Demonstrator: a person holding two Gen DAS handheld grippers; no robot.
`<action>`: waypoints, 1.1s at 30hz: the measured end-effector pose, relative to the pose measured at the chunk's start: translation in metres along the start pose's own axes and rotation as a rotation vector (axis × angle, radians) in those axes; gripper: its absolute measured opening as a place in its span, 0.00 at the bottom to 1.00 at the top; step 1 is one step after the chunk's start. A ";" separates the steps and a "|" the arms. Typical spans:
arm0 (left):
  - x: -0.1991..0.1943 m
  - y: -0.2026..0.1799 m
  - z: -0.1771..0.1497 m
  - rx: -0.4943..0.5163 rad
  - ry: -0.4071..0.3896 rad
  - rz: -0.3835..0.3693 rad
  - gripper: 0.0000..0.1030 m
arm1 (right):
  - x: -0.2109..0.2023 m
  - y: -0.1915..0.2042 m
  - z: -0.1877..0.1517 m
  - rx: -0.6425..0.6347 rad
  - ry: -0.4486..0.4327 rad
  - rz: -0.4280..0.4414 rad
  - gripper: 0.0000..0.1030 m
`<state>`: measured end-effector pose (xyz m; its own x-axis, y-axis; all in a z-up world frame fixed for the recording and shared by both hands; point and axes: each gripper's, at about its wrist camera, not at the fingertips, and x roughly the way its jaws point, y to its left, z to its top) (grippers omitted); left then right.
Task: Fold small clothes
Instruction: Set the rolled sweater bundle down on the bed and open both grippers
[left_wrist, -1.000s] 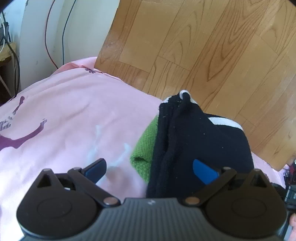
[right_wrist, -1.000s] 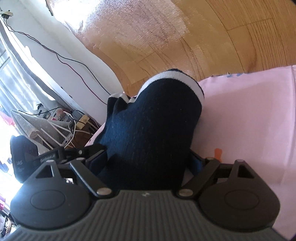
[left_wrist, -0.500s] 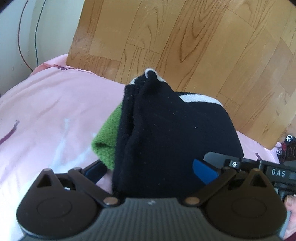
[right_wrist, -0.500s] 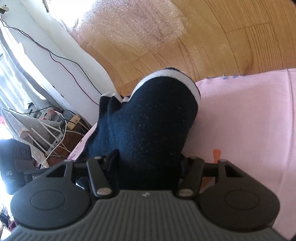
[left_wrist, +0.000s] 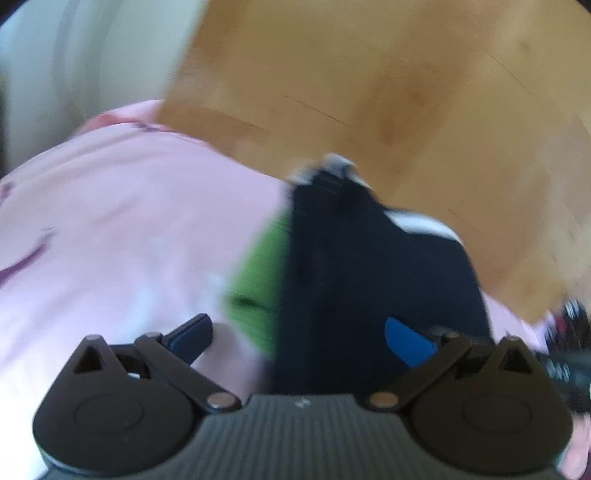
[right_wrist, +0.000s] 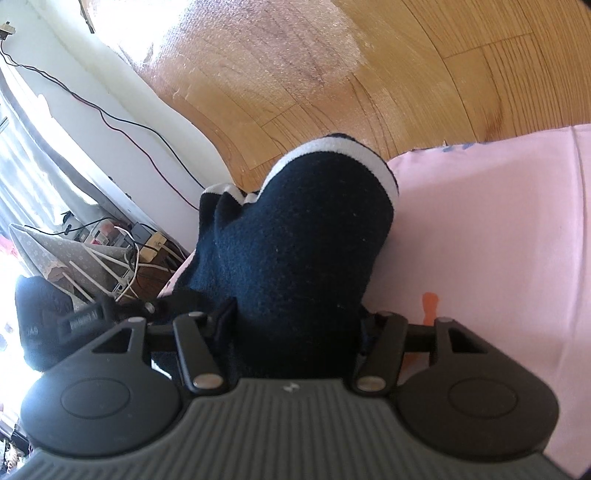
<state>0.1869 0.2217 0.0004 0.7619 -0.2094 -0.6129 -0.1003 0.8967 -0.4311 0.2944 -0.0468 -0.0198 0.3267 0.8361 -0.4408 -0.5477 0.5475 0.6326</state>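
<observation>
**Navy sock bundle at the sheet's far edge**

Left wrist view, blurred: the left gripper (left_wrist: 297, 332) is spread wide, gripping nothing; the navy sock bundle (left_wrist: 369, 266) lies over a green garment (left_wrist: 258, 273) on the pink sheet (left_wrist: 129, 221), open sheet to the left.

Right wrist view: the right gripper (right_wrist: 297, 325) is clenched on the bundle (right_wrist: 303, 236); wooden floor (right_wrist: 369, 74) beyond. No writing readable.

No readable text in either wrist view.
A small label strip sat on the other gripper (right_wrist: 79, 317) at the lower left of the right wrist view, but its lettering was too blurred and small to make out.
</observation>
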 end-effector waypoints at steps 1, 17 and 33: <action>0.003 -0.008 -0.003 0.022 0.015 -0.034 0.96 | 0.000 0.001 0.000 -0.004 -0.001 -0.001 0.61; -0.036 0.020 0.022 -0.122 -0.392 0.269 0.67 | 0.083 0.100 0.073 -0.390 -0.123 0.102 0.49; -0.032 -0.009 0.005 -0.046 -0.344 0.551 0.88 | 0.041 0.071 0.016 -0.284 -0.135 -0.215 0.83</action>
<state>0.1668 0.2226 0.0268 0.7513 0.4201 -0.5090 -0.5565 0.8178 -0.1464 0.2814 0.0268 0.0175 0.5457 0.7106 -0.4442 -0.6410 0.6954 0.3249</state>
